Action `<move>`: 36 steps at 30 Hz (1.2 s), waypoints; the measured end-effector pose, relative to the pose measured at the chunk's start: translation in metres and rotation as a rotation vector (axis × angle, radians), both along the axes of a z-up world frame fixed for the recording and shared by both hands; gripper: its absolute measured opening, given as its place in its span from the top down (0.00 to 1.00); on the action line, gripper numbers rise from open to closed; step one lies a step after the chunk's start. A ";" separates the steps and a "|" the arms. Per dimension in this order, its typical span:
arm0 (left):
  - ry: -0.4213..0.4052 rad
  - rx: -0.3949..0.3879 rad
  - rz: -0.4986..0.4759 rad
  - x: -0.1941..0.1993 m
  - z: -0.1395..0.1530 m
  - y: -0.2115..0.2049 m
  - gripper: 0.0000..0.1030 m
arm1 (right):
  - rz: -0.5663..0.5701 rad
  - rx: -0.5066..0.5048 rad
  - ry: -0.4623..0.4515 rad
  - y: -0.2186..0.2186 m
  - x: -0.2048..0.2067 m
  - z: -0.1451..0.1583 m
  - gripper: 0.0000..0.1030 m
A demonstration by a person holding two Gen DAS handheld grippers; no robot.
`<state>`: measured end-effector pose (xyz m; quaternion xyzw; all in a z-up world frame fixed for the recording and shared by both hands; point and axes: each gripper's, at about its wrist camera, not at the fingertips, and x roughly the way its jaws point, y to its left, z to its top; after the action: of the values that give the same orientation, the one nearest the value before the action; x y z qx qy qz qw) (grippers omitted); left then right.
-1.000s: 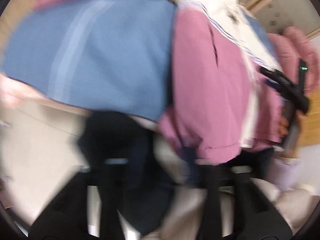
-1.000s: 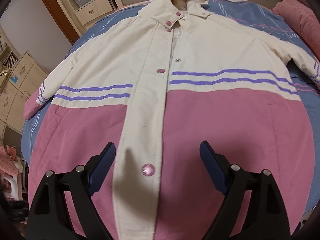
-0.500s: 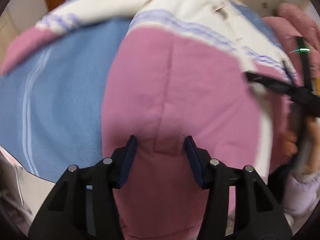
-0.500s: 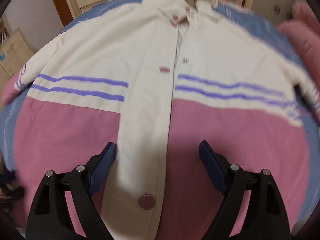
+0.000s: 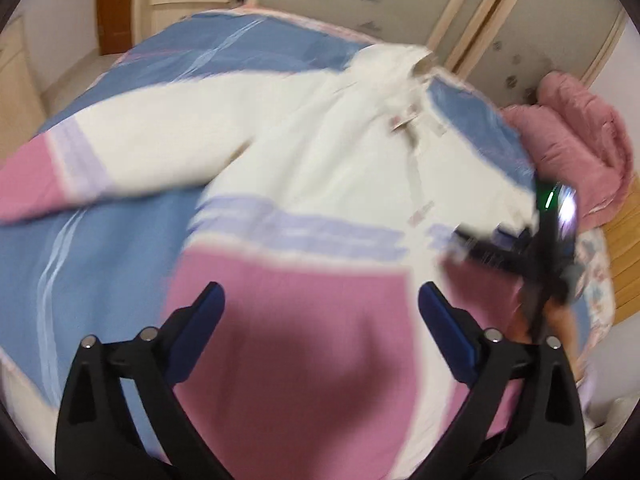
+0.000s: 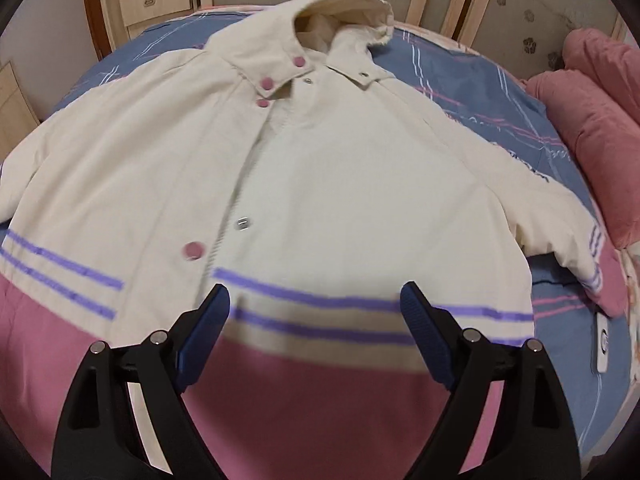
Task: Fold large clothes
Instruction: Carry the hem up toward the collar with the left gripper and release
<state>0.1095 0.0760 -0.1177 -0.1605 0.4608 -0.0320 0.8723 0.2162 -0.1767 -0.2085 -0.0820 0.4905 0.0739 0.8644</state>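
Bedroom, blue striped bed [image 6: 460,80] carrying a cream-and-pink jacket [image 6: 340,184] spread flat, front up. Looks padded, soft, bulky, light; best pinched at sleeve cuff [image 6: 600,276] or hem. Left tool [image 5: 320,312] and right tool [image 6: 316,312] both spread wide above jacket, holding nothing.

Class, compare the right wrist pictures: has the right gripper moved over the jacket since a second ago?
Yes. The right gripper has moved forward toward the collar: its tips, earlier over the pink lower panel, now sit at the purple stripes.
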 end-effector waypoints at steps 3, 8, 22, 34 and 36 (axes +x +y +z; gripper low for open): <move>-0.027 -0.007 -0.073 0.065 0.004 -0.039 0.02 | -0.001 -0.013 -0.027 -0.030 0.005 0.000 0.15; 0.096 0.118 -0.202 0.199 -0.040 -0.123 0.02 | -0.031 0.044 -0.003 -0.081 0.003 -0.021 0.08; 0.153 -0.158 -0.233 0.323 -0.114 -0.161 0.93 | -0.230 0.228 -0.038 -0.172 0.000 0.005 0.08; 0.157 -0.124 -0.013 0.289 -0.118 -0.085 1.00 | -0.098 0.187 -0.049 -0.132 -0.002 -0.002 0.08; 0.110 -0.105 -0.047 0.281 -0.101 -0.094 0.83 | -0.087 0.182 -0.048 -0.125 -0.003 -0.005 0.08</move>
<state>0.3909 -0.0182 -0.2188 -0.1967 0.5091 -0.0675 0.8352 0.2132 -0.3015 -0.2133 0.0164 0.4643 0.0784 0.8821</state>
